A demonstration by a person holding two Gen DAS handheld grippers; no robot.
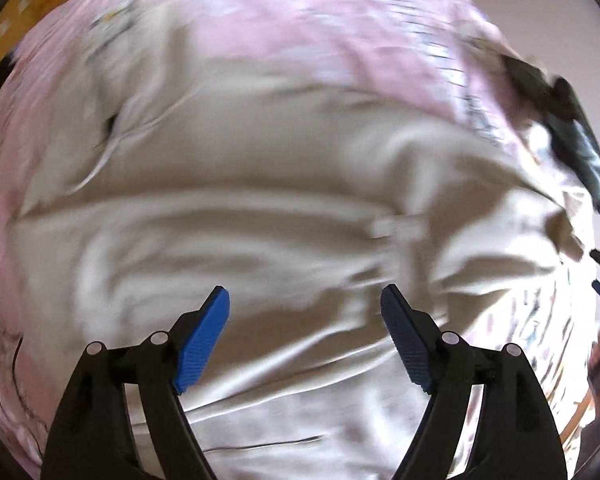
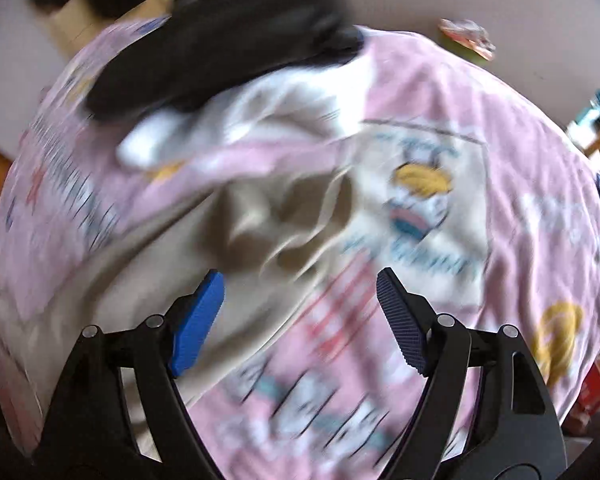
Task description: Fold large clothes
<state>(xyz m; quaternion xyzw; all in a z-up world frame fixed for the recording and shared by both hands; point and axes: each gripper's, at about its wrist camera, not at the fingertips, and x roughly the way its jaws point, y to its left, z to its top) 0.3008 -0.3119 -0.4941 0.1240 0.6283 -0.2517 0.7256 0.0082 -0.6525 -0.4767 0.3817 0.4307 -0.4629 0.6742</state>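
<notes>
Left wrist view: my left gripper hangs over the beige garment, jaws spread wide with nothing between them. The garment lies rumpled across a pink printed bedsheet; both views are blurred, so I cannot tell its cut or find a hem.

Right wrist view: my right gripper is likewise released and empty, above the garment's bunched edge, where cloth meets sheet. A dark garment lies at the far edge.

I judge the beige cloth light, limp and easily creased; it should drape, not hold shape. I would pinch it at two corners along one edge, taking the garment only, not the sheet beneath.
</notes>
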